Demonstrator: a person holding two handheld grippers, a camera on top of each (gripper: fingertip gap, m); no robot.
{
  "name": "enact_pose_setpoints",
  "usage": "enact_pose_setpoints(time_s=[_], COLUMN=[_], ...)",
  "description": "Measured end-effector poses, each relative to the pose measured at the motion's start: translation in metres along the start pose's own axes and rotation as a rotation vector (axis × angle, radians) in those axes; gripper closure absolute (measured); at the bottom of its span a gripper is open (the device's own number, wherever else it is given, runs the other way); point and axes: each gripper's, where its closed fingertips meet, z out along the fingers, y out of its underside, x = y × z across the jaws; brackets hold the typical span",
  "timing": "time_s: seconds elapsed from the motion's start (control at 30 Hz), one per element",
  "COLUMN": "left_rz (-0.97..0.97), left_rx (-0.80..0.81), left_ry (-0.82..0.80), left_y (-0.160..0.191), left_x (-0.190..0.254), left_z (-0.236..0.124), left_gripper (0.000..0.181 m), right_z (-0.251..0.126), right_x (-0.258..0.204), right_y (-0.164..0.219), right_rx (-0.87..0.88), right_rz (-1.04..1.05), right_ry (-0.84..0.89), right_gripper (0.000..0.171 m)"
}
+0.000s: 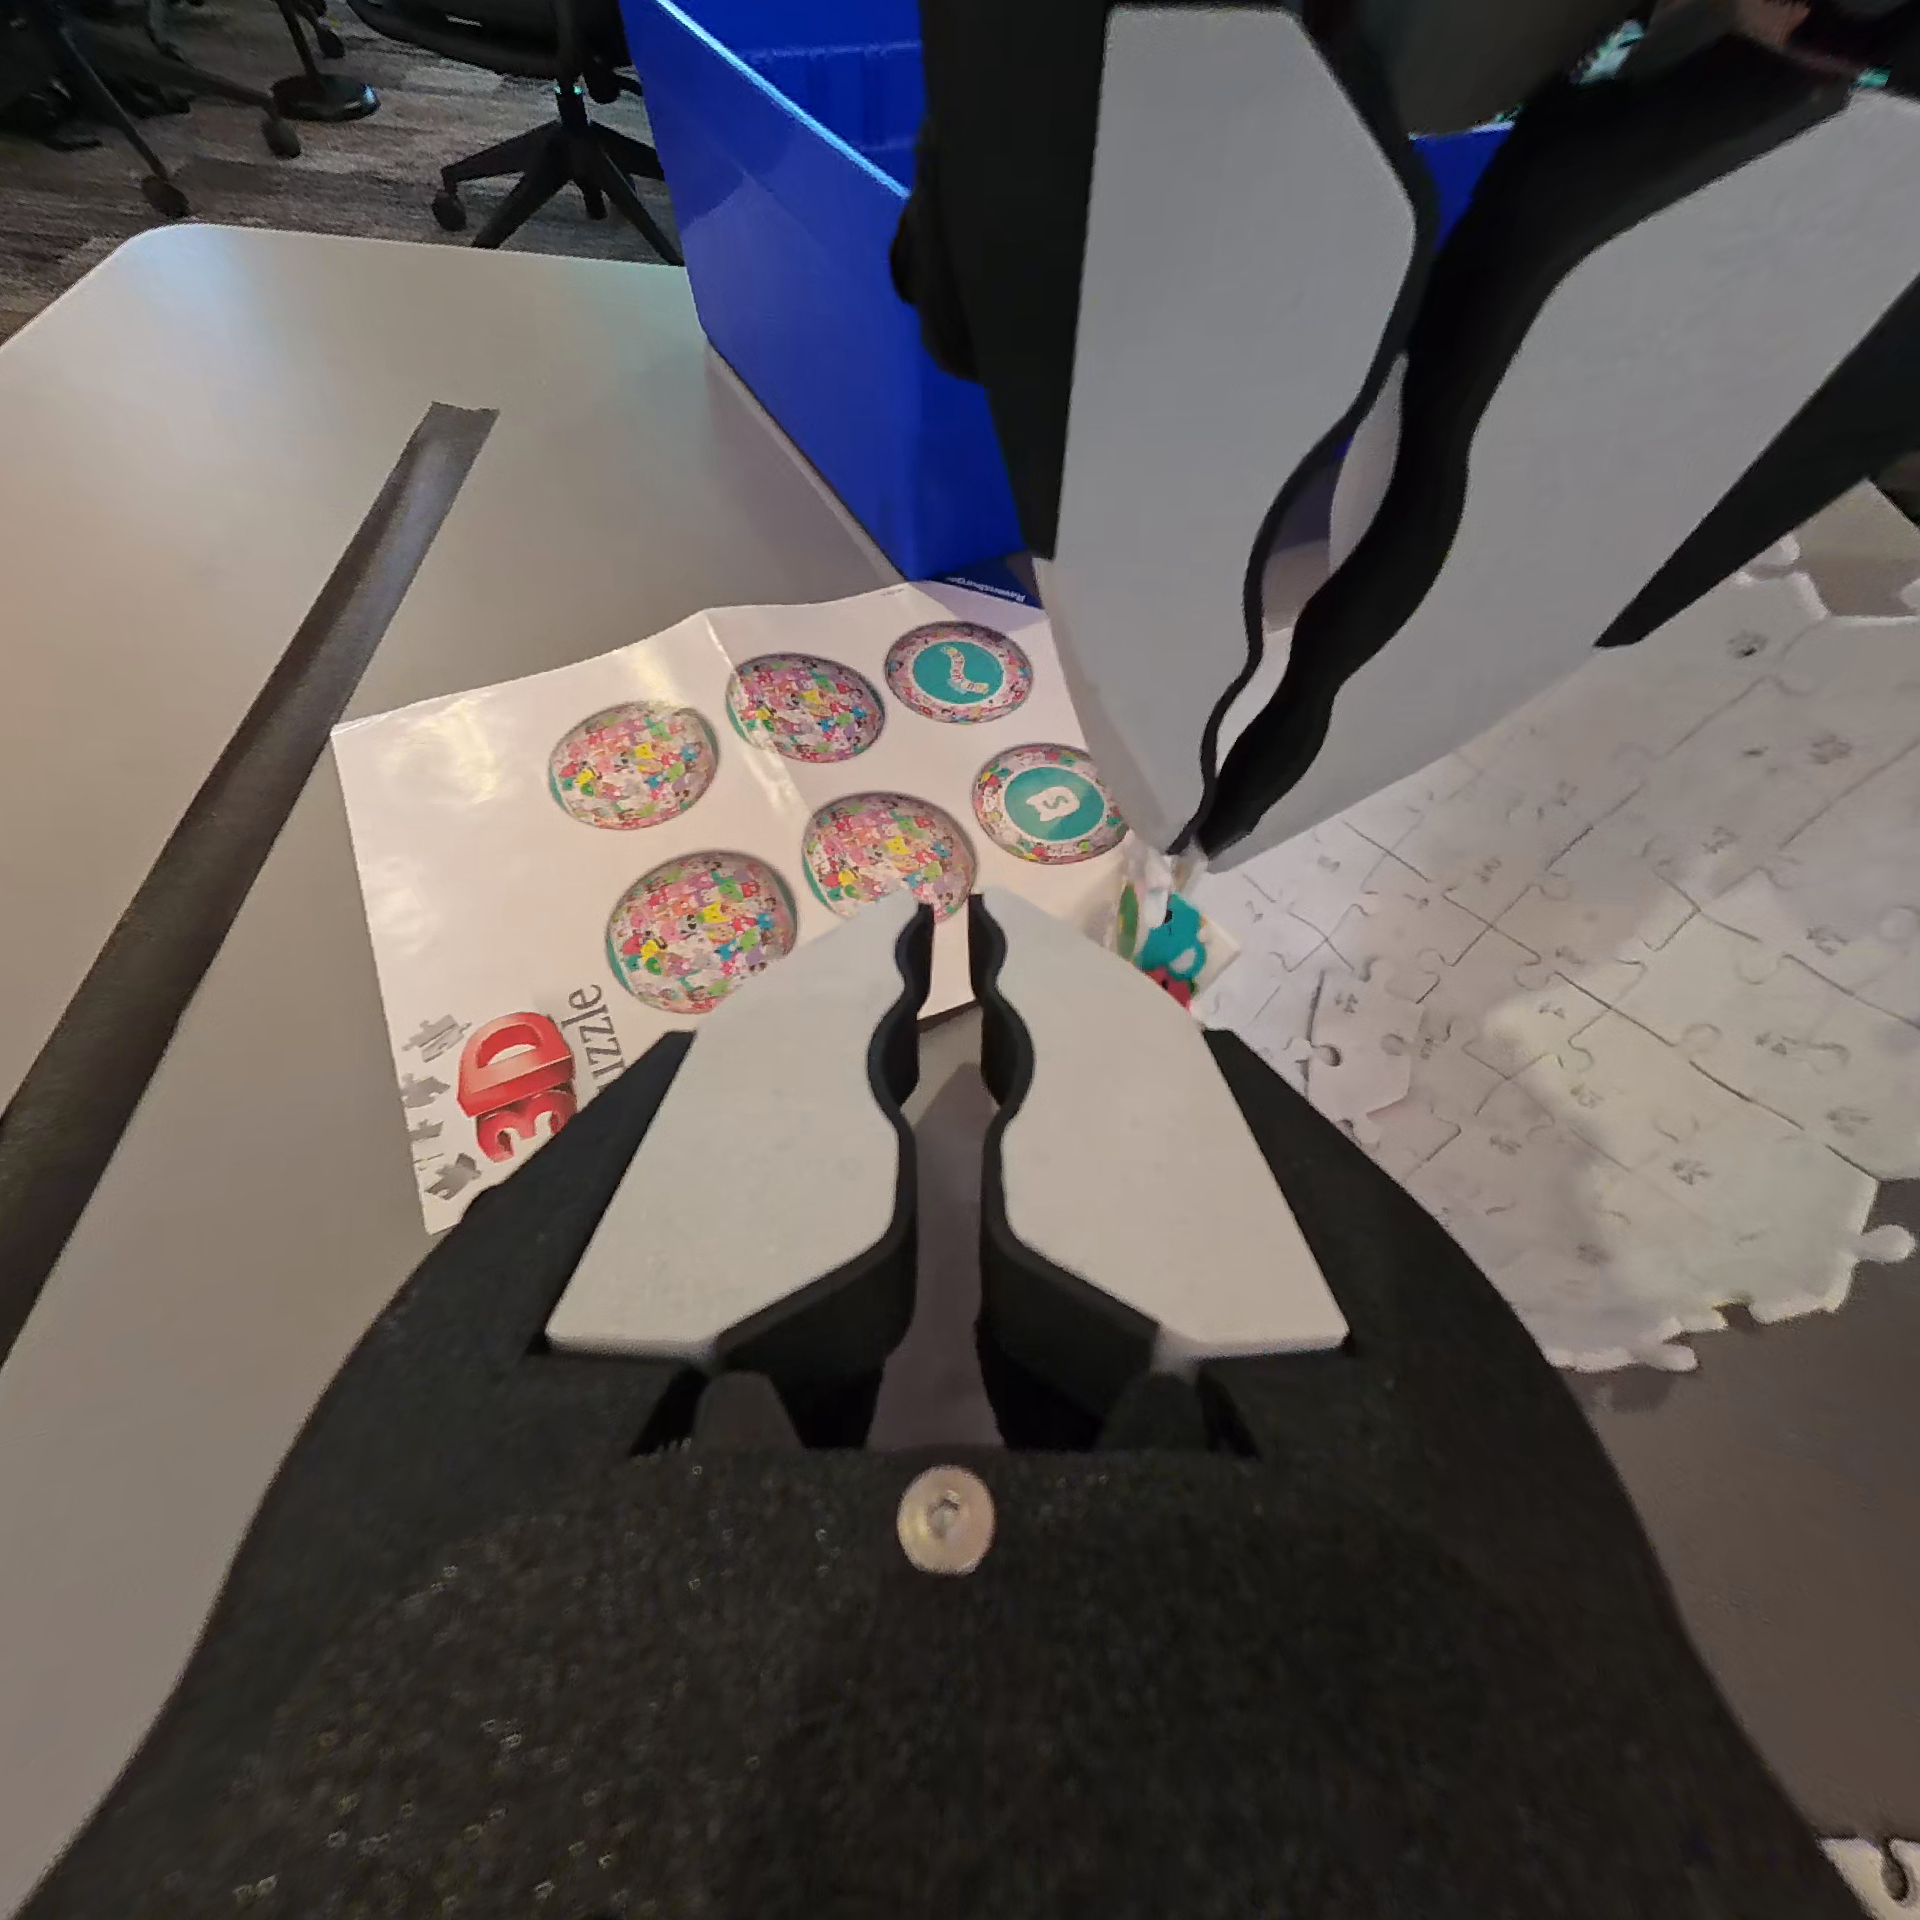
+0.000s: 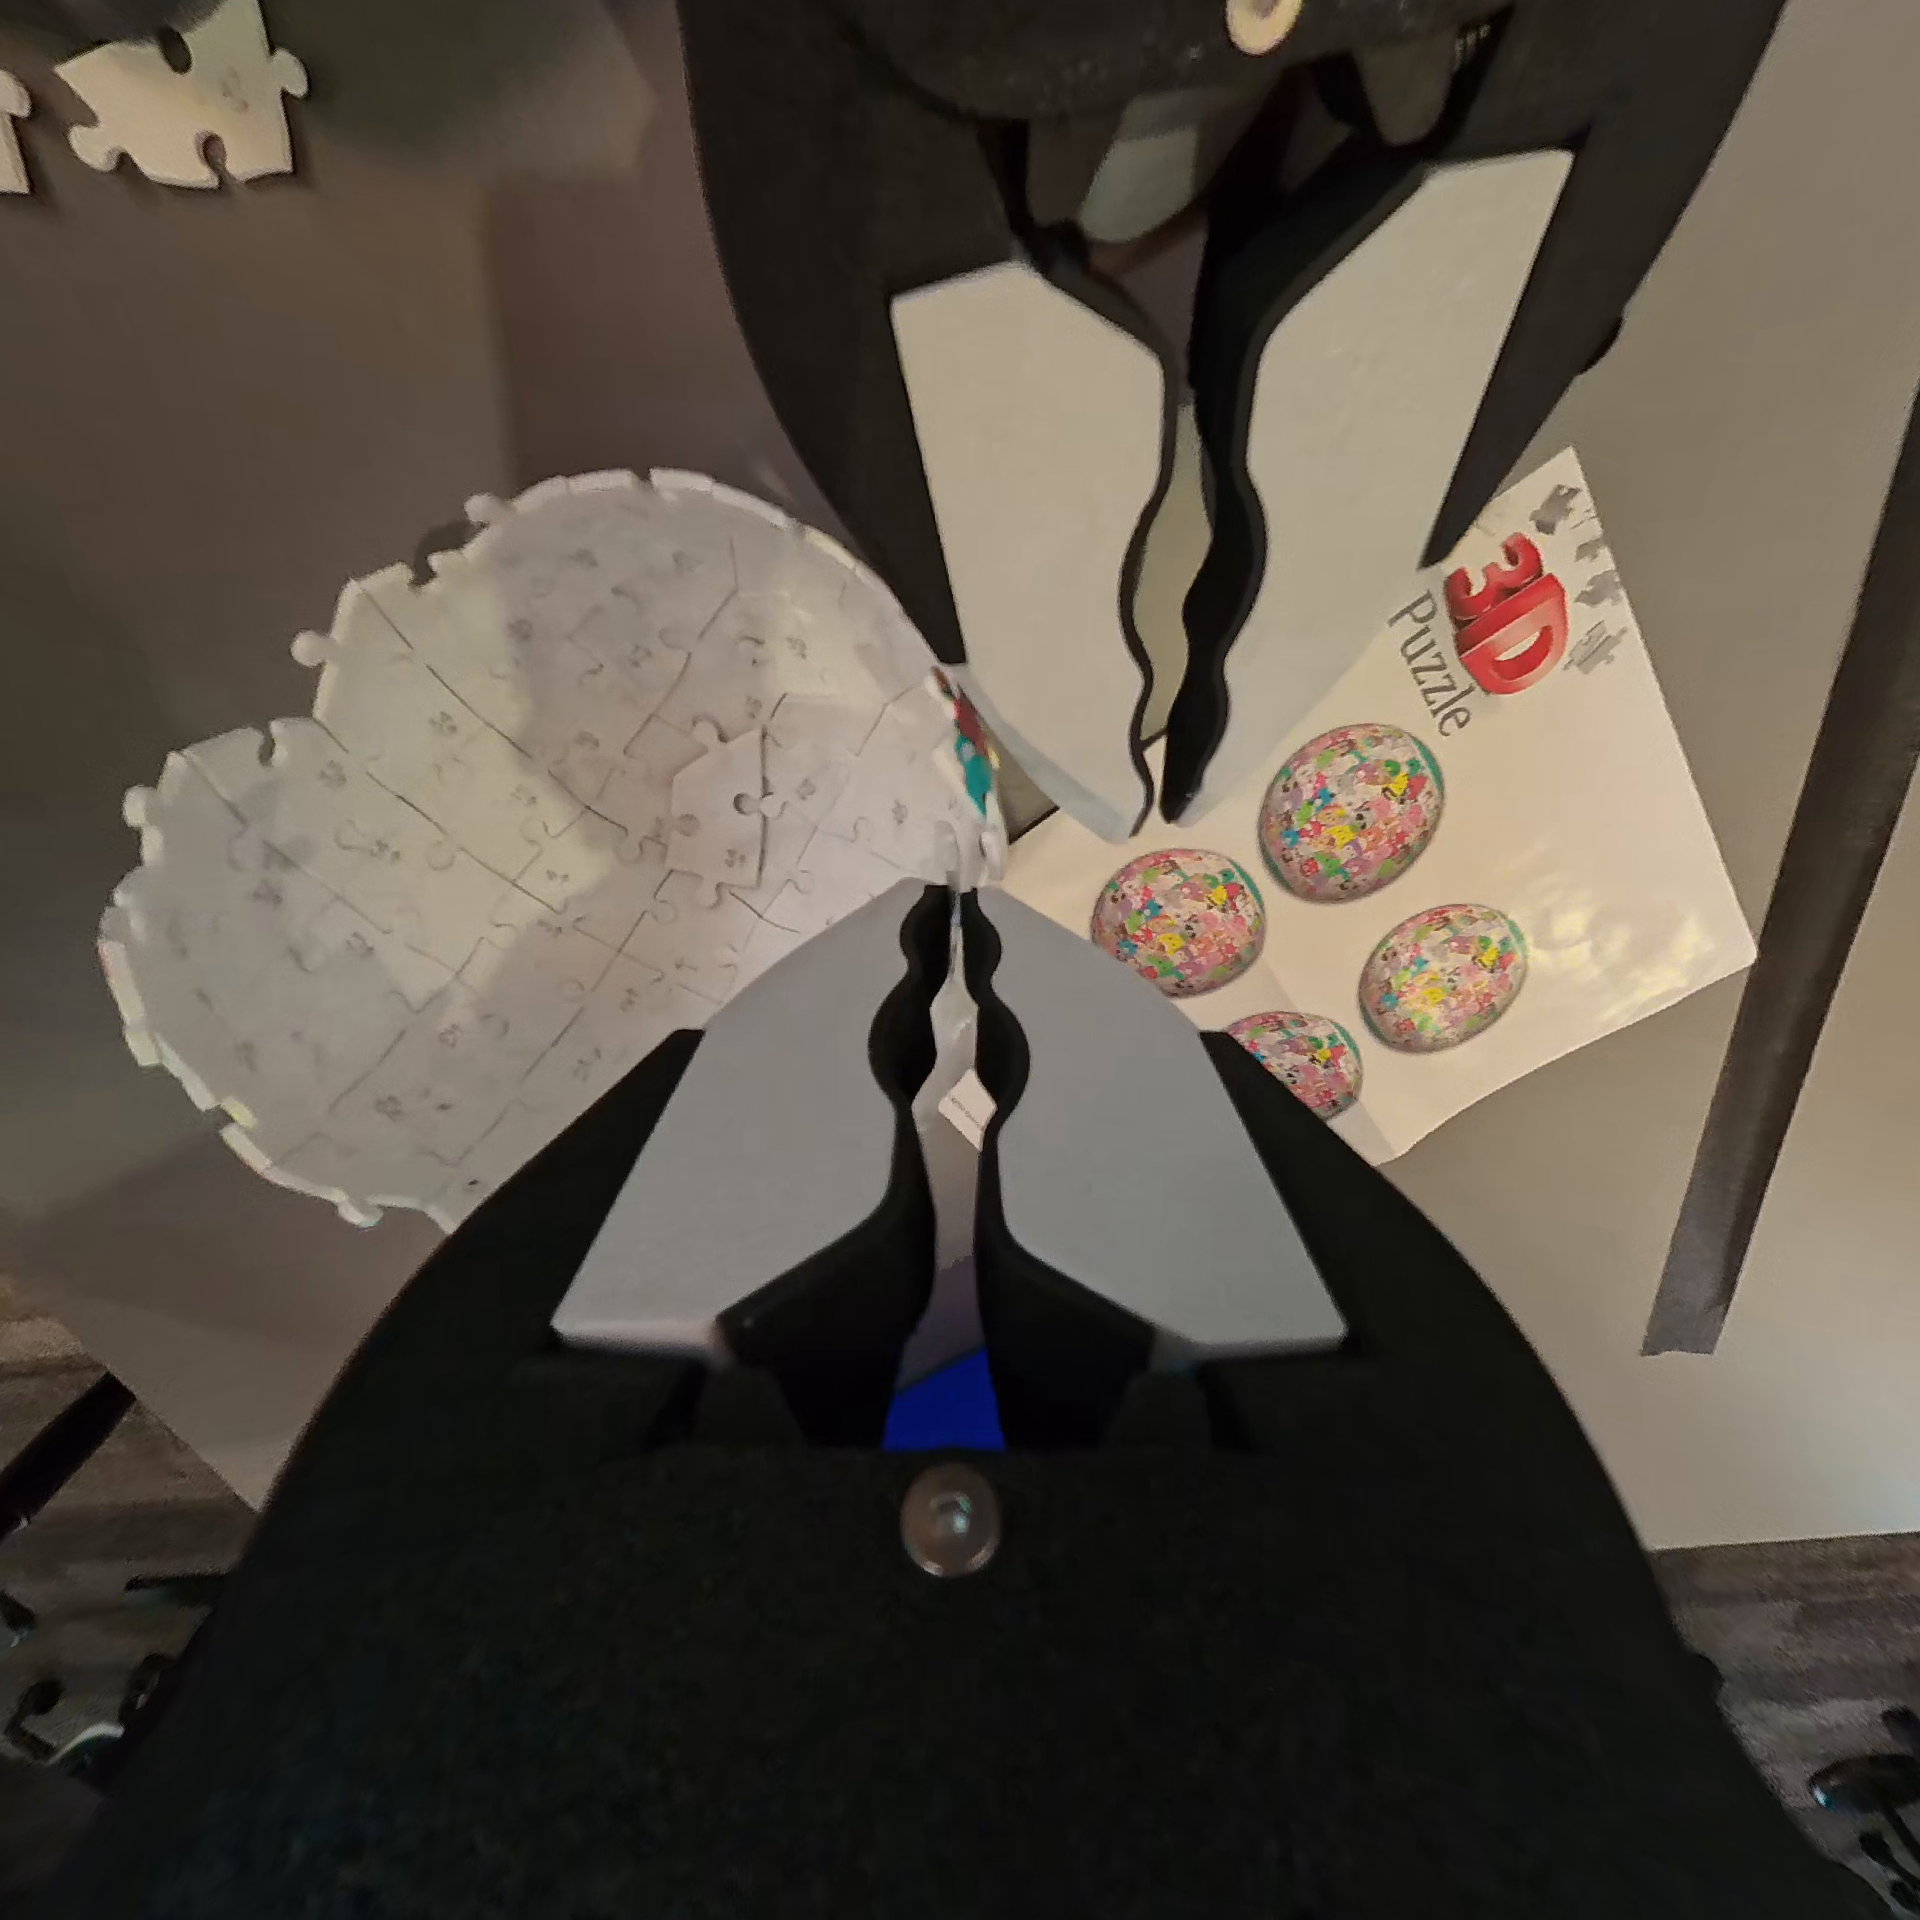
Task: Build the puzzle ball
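Right tool [image 2: 954, 904]: jaws drawn narrow, pinched on the rim of the half-built puzzle shell [image 2: 499, 831]; the shell is held up off the table by this grip, hollow white side facing the camera.
Left tool [image 1: 948, 914]: jaws nearly together, a thin gap left, nothing seen between them; it hangs over the instruction sheet [image 1: 582, 831], just beside the pinched rim.
Shell state: many pieces are seen locked into a curved bowl, roughly a half sphere by estimate; the printed colour side shows only at the gripped edge. The far rim is left ragged, with tabs and sockets open.
Odd piece: 1 piece [image 2: 722, 805] lies on the inner wall; whether seated or loose cannot be told.
Loose stock: 1 small joined cluster [image 2: 192, 99] rests on the table apart from the shell; a few dark pieces lie at the lower frame corners.
Table [image 1: 208, 436]: also carries a blue bin [image 1: 810, 260] behind the sheet.
Progress: judged about midway; the remaining half and its closure are still to be built.
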Motion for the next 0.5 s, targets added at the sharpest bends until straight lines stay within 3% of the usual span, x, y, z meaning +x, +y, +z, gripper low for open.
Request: enact_pose_setpoints(time_s=[0.5], left_rz=[0.011], left_rx=[-0.028], left_ry=[0.012], left_y=[0.0034], left_x=[0.0026], left_z=[0.0029], left_gripper=[0.178], right_z=[0.0016], right_x=[0.0070], right_y=[-0.0008], right_rx=[0.078], right_rz=[0.035], right_ry=[0.040], right_gripper=[0.169])
